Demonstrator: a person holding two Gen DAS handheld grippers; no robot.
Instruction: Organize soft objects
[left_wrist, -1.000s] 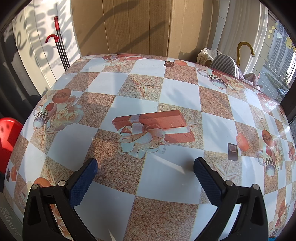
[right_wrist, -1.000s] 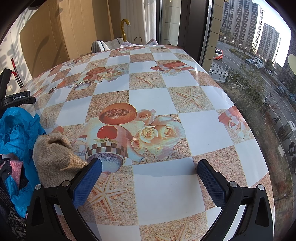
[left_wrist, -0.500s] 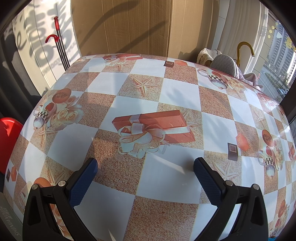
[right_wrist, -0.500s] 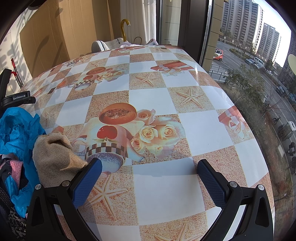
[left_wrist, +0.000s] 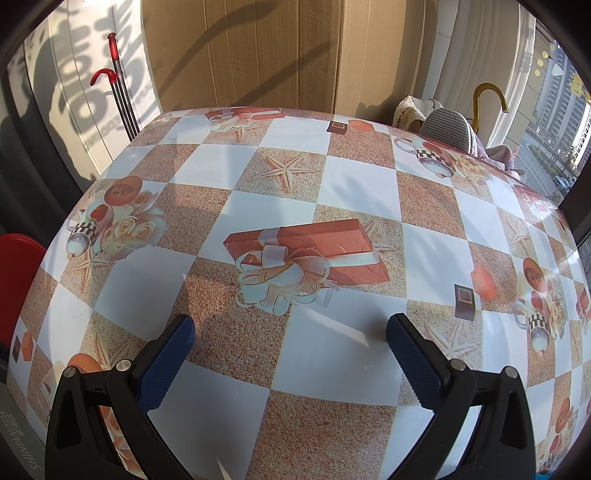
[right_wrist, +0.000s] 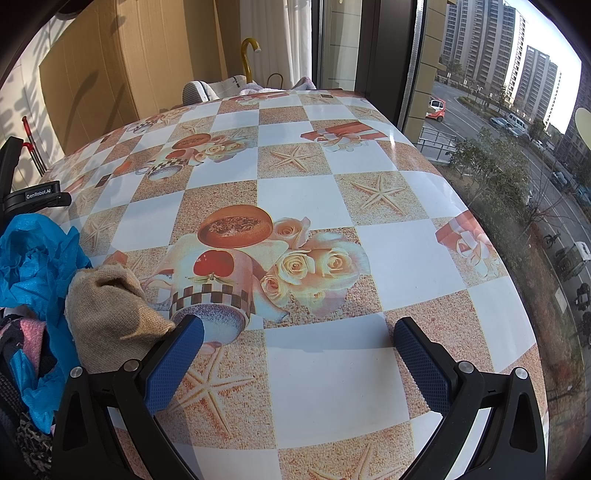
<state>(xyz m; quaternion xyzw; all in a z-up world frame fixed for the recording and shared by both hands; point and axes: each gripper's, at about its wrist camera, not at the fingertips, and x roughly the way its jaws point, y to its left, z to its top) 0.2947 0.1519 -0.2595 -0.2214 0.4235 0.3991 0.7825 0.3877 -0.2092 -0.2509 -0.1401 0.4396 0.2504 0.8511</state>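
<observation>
A heap of soft things lies at the left of the right wrist view: a beige knitted cloth (right_wrist: 107, 310), a crumpled blue cloth (right_wrist: 33, 258), and pink and dark fabrics (right_wrist: 22, 339) under them. My right gripper (right_wrist: 297, 341) hangs open over the patterned tablecloth (right_wrist: 332, 376), its left finger just beside the beige cloth, holding nothing. My left gripper (left_wrist: 290, 338) is open too, above a bare stretch of the same tablecloth (left_wrist: 351, 184). Part of the left gripper's black body (right_wrist: 33, 195) shows at the left edge of the right wrist view.
Beyond the table's far edge sit a grey slipper (left_wrist: 448, 123), a cream towel (left_wrist: 408, 109) and a yellow umbrella handle (left_wrist: 487, 96). Cardboard (left_wrist: 258, 51) lines the back wall. Red-handled poles (left_wrist: 118, 88) lean at left, a red object (left_wrist: 18, 280) below them. A window (right_wrist: 498, 110) flanks the right side.
</observation>
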